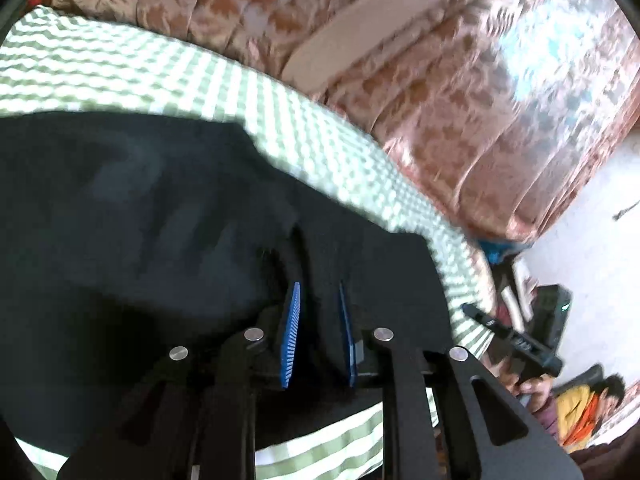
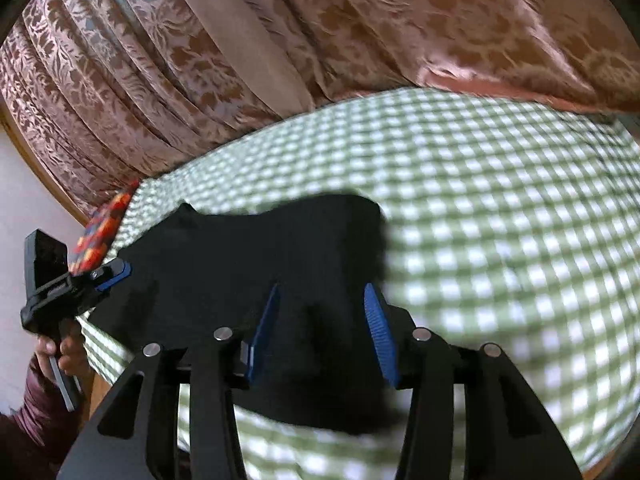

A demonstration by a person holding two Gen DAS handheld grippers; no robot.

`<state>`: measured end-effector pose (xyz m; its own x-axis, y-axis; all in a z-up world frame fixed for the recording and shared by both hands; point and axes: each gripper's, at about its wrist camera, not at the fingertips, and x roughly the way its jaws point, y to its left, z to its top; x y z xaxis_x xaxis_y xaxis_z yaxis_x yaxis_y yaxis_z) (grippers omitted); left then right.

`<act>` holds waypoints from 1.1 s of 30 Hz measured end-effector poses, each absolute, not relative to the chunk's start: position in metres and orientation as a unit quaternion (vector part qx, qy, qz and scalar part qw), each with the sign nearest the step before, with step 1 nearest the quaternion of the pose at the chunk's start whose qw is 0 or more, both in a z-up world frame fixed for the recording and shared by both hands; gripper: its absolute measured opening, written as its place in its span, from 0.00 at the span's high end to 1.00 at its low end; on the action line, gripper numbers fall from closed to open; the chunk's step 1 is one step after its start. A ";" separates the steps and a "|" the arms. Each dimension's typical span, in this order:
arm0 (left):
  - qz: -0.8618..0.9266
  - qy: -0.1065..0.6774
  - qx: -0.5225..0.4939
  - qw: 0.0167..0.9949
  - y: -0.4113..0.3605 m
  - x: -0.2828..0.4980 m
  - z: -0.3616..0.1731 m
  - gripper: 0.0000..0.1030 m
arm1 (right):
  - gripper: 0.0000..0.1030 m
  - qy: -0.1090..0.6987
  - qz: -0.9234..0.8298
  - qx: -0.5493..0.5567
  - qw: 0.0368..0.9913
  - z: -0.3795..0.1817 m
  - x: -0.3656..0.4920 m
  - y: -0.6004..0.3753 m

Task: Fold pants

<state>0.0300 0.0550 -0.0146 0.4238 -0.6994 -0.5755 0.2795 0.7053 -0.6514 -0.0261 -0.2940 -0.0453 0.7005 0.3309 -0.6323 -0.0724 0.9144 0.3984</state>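
Black pants (image 1: 140,220) lie on green checked sheet (image 1: 120,68), floral curtain (image 2: 360,20) behind. Your left gripper (image 1: 319,308): jaws nearly closed, pinching pants fabric. Your right gripper (image 2: 322,308): jaws partly apart, pants fabric between; grip unclear, cannot tell.

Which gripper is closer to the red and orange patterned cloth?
Left. The left gripper sits right beside the patterned cloth; the right gripper is farther off, across the black pants.
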 end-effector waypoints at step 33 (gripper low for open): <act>-0.184 0.436 -0.151 0.868 0.091 -0.001 -0.027 0.62 | 0.64 0.356 0.218 0.108 0.902 -0.053 -0.003 -0.184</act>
